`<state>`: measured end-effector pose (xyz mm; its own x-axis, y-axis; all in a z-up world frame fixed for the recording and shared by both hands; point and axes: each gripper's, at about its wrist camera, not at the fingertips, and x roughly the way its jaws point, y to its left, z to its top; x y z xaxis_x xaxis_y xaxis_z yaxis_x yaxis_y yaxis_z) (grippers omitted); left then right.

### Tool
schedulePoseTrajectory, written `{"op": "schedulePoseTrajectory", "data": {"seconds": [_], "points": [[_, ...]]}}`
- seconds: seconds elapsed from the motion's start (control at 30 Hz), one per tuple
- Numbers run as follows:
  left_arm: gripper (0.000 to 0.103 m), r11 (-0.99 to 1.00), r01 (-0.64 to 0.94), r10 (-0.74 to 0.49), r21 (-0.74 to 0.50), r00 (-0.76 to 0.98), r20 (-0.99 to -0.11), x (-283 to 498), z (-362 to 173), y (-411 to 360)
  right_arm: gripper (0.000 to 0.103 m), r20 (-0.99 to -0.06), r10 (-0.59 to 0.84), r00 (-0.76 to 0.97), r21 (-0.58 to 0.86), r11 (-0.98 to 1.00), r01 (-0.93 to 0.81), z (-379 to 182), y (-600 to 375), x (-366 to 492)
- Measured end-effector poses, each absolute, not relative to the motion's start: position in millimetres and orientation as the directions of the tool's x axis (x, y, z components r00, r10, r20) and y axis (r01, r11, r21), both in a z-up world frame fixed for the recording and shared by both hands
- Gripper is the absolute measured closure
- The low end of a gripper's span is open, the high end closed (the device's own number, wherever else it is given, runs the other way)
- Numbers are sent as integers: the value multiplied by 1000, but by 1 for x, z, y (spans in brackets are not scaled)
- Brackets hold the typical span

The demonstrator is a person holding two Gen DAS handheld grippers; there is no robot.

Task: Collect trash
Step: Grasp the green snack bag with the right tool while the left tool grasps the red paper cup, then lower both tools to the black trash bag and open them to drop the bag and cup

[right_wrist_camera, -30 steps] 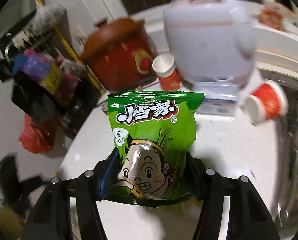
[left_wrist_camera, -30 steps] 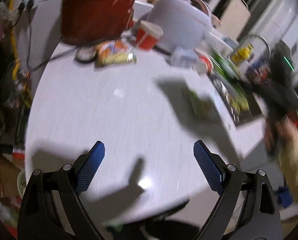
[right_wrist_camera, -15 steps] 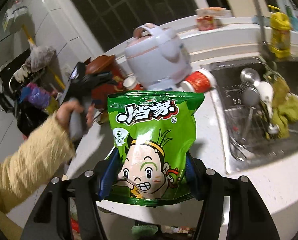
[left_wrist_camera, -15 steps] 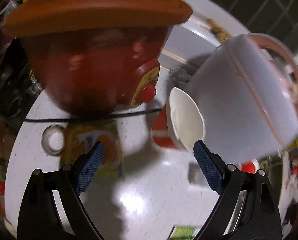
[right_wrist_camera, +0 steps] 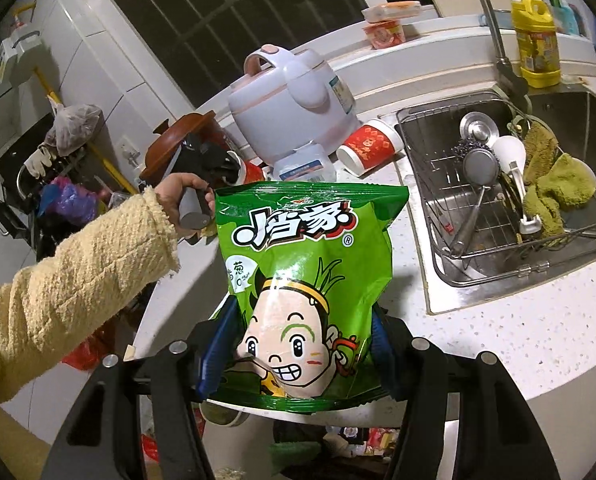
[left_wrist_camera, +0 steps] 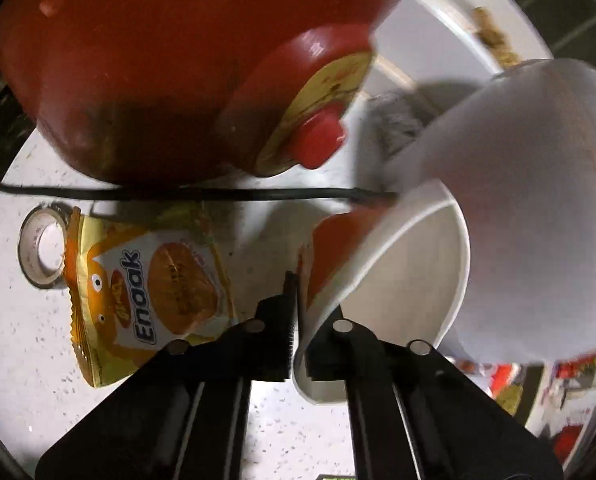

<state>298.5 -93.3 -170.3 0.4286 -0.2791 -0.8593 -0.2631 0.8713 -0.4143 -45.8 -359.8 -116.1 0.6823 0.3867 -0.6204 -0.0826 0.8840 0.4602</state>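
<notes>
In the left wrist view my left gripper [left_wrist_camera: 298, 316] has its jaws closing tight on the wall of a red paper cup [left_wrist_camera: 398, 280] with a white inside, one finger outside the rim and one inside. The cup tilts against the white rice cooker [left_wrist_camera: 538, 200]. An orange Enaak snack packet [left_wrist_camera: 149, 292] lies flat on the counter to the left. My right gripper [right_wrist_camera: 302, 316] is shut on a green snack bag [right_wrist_camera: 310, 248], held upright over the counter's edge. A second red cup [right_wrist_camera: 368, 146] lies on its side by the sink.
A red clay pot [left_wrist_camera: 157, 60] stands close behind the cup, with a black cord [left_wrist_camera: 177, 194] and a tape roll [left_wrist_camera: 41, 252] beside it. The sink [right_wrist_camera: 450, 292] holds a wire rack, utensils and green cloths. A yellow-sleeved arm [right_wrist_camera: 77, 272] reaches across at the left.
My left gripper swept across the counter to the pot and cup, then shut on the cup's wall. The right gripper swung toward the sink side, bag still held.
</notes>
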Motion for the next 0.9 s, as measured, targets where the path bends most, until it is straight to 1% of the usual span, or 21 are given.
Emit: {"op": "schedulePoseTrajectory", "data": {"seconds": [0.13,0.23,0.37,0.53,0.63,0.77,0.83,0.9], "points": [[100,880,-130,-340,-456,496,-799,272,-145,-83,43,-612,414,674,468,877,-113,-114,-352,-42],[100,861,-40,-420,-507,507,-753,240,-128,-68,43,-606,437,664,467,872,-147,-111,-341,-39],[100,840,119,-518,-529,467,-717,163,-116,-45,43,-595,473,650,459,864,-207,-101,-324,-37],[100,778,291,-629,-557,353,-693,58,-117,-19,43,-606,538,587,429,842,-328,-91,-293,-45],[100,759,317,-647,-569,276,-710,7,-126,5,43,-642,589,491,415,805,-424,-94,-270,-59],[100,787,281,-602,-549,154,-784,-77,-156,21,43,-715,605,350,401,766,-503,-110,-245,-80],[100,789,262,-594,-555,97,-799,-98,-173,20,43,-752,593,288,395,755,-523,-125,-233,-89],[100,815,262,-546,-517,46,-836,-109,-200,14,44,-789,569,232,382,751,-539,-144,-220,-97]]}}
